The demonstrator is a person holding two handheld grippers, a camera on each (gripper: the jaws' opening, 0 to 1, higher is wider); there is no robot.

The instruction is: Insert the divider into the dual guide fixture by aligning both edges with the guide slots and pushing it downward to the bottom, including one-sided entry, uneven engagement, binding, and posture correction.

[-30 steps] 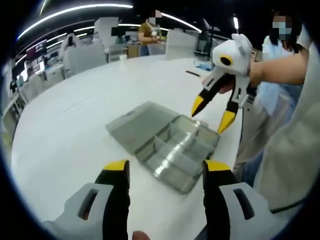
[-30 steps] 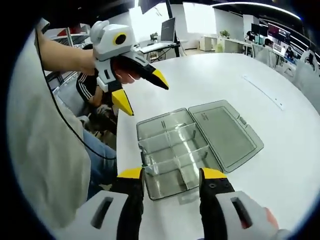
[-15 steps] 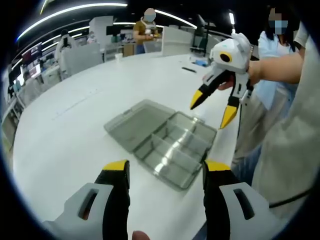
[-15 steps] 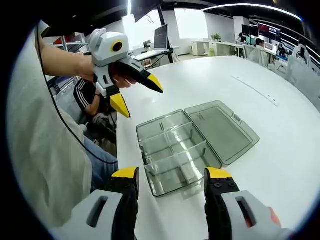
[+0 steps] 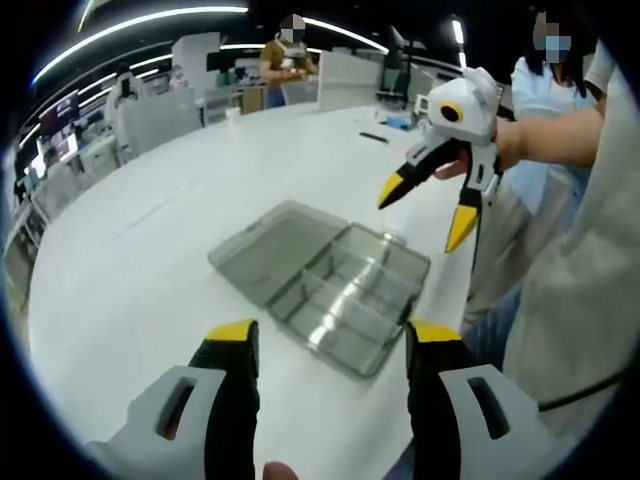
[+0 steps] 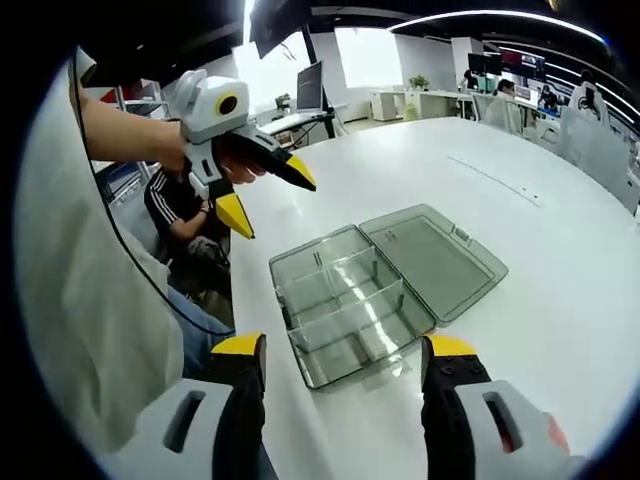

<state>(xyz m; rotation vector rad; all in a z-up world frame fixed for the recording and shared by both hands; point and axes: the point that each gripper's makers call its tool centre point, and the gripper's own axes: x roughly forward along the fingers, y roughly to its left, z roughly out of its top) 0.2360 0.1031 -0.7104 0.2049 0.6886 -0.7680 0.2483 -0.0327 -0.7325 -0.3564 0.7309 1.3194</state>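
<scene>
**Two open claws held above a clear compartment box**

A clear grey plastic box [image 5: 320, 285] lies open on a white round worktop [image 5: 150, 230], its lid flat beside the tray. Thin dividers [image 6: 345, 300] split the tray into compartments. The left claw [image 5: 325, 340] hangs near the box, jaws apart and empty. The right claw [image 6: 345, 352] hovers likewise, jaws wide and empty. People stand far behind.
</scene>
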